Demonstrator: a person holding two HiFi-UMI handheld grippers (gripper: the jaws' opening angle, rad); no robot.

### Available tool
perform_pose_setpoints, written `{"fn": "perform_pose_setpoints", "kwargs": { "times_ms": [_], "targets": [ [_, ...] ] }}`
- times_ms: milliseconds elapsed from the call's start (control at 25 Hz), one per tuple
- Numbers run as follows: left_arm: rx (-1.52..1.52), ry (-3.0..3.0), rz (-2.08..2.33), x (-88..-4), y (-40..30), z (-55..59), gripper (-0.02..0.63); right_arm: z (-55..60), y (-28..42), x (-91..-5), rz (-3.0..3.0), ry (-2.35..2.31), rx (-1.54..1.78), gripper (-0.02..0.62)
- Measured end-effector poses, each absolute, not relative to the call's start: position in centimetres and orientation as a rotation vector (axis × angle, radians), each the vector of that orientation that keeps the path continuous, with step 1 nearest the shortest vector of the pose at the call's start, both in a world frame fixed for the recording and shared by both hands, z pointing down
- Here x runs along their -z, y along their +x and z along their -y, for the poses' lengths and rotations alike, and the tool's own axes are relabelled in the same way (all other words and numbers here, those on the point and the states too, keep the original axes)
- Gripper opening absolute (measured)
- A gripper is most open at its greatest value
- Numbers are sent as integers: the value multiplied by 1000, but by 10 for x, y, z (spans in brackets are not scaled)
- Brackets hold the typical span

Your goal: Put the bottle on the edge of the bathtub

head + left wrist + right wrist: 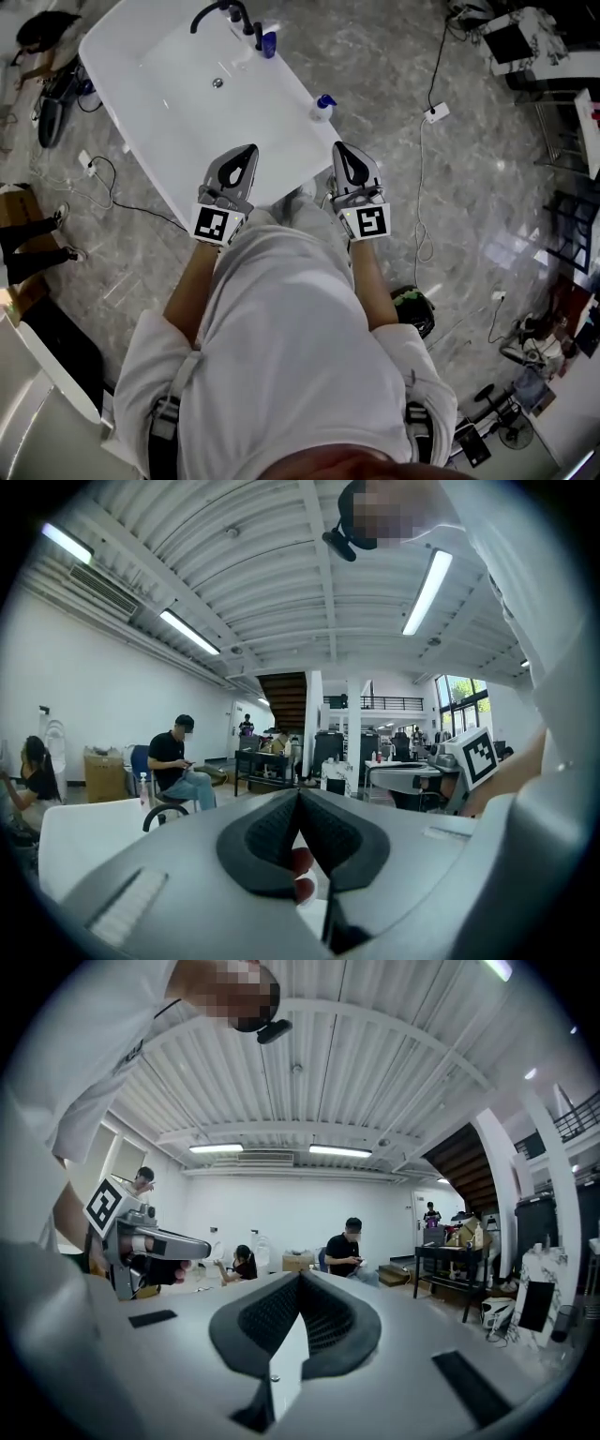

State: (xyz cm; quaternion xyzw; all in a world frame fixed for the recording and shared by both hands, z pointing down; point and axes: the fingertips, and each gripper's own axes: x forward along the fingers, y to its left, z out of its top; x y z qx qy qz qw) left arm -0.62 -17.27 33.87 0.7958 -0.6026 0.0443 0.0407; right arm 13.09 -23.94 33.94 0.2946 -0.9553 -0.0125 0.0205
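Bottle (322, 107), the small one with the blue cap, stands upright on the bathtub (117, 89), on its right-hand rim towards the end nearest you. Judged from that, the placing itself looks done and what is left is to come away cleanly.

Your left gripper (249, 150) hangs over the near end of the bathtub with its fingers (272, 841) pressed together and nothing between them. Your right gripper (341, 150) is level with it, just outside the bathtub's right rim, with its fingers (328, 1321) also closed and empty. The bottle is a little beyond the right gripper's tip and not touching it.

To finish well, draw the right gripper back towards yourself, not forward or across, so that its nose never sweeps over the rim where the bottle sits. The rim looks narrow and smooth, so a light knock could probably tip the bottle into the bathtub or onto the floor. Check that its base sits wholly on the rim; from here that is too small to confirm. A second blue bottle (269, 42) by the faucet (220, 11) at the bathtub's far end needs no attention.
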Motion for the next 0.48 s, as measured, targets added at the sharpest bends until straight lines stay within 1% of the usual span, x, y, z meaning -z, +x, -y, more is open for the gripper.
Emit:
{"fn": "perform_pose_setpoints", "kwargs": {
  "times_ms": [280, 480],
  "targets": [
    [-127, 2397, 1888, -345, -27, 156, 0, 225, 134, -335, 2940, 992, 36, -2],
    [-86, 2428, 1929, -321, -43, 163, 0, 224, 121, -309, 2988, 977, 101, 0]
  ]
}}
